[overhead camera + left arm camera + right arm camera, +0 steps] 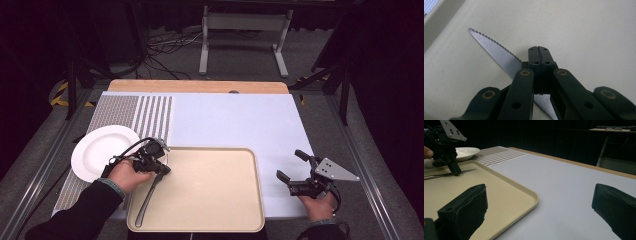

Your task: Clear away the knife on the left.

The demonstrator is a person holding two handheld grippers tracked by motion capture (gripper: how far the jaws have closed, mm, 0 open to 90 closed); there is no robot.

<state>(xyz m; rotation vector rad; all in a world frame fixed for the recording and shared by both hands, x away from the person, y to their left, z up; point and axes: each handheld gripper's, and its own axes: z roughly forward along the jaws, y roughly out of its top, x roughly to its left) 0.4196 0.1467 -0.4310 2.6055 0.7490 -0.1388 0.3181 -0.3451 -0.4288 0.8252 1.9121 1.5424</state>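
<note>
In the high view the left gripper (161, 169) was clamped on a knife (147, 197) near where blade met handle, over the left part of the beige tray (210, 195). The dark handle trailed back toward the tray's near left corner and seemed to lie on the tray floor, so by the look of it the knife was gripped but not yet carried anywhere — the placing was all left to do. The right gripper (288, 166) hovered over the white mat (235, 120) just right of the tray, jaws apart, holding nothing. A white plate (102, 150) sat just beyond the tray's left edge, partly on a striped placemat (145, 117); the tabletop (200, 86) showed as a wooden strip at the far side.

In the left gripper view the two black jaws met on the knife (496, 51), whose serrated blade ran out up and to the left over the speckled tray floor (586, 32), close to it or resting on it.

In the right gripper view the wide-open jaws framed the tray's rim (534, 197) and the mat (564, 187). Farther off, the left gripper (456, 172) pinned the knife (466, 171) low over the tray, the plate (467, 151) behind it. Nothing stood between knife and plate but the raised tray rim — the one thing to clear
</note>
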